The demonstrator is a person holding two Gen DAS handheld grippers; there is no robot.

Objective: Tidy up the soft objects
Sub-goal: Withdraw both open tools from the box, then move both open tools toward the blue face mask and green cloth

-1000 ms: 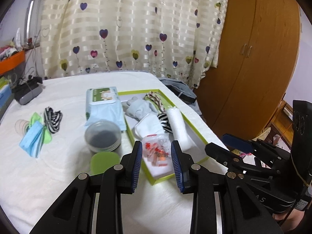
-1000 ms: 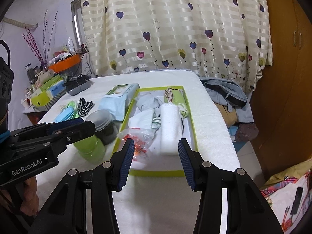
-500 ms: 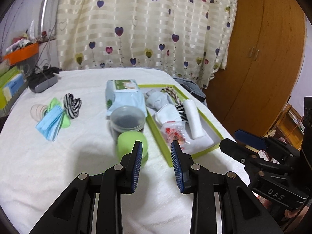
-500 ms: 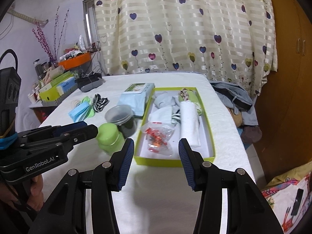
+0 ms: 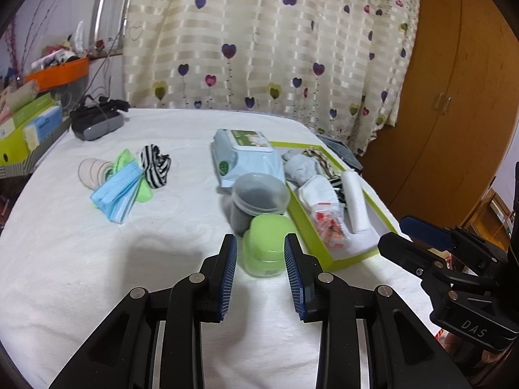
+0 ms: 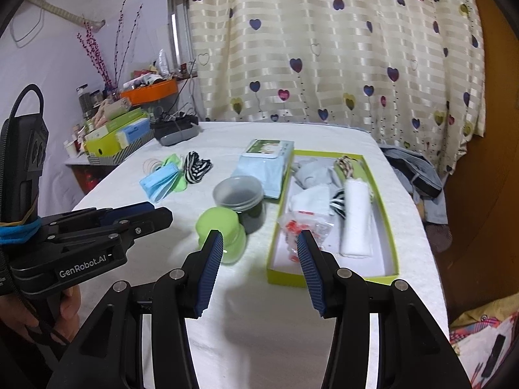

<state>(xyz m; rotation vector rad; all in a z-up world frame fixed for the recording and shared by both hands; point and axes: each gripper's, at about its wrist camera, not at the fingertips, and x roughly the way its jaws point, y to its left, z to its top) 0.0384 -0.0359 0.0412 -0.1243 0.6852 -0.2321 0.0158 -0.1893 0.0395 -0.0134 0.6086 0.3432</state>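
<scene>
A green-rimmed box (image 5: 324,261) (image 6: 391,233) lies on the white bed and holds a grey sock (image 5: 300,165), a white rolled cloth (image 6: 355,217) and a clear packet with red bits (image 6: 301,227). Left of it lie blue face masks (image 5: 118,194) (image 6: 159,183) and a striped sock (image 5: 155,165) (image 6: 196,167). My left gripper (image 5: 259,270) is open and empty, just short of a green jar (image 5: 269,246). My right gripper (image 6: 259,270) is open and empty, before the box's near left corner.
A wet-wipes pack (image 5: 246,155), a clear tub with dark contents (image 5: 256,199) and the green jar (image 6: 223,230) stand beside the box. A grey device (image 5: 95,124) lies at the far left. A wooden wardrobe (image 5: 454,97) stands right. Clothes (image 6: 418,168) lie beside the bed.
Both grippers have drawn back and to the left from over the box. The left one now faces the green jar. Both stay open and empty.
</scene>
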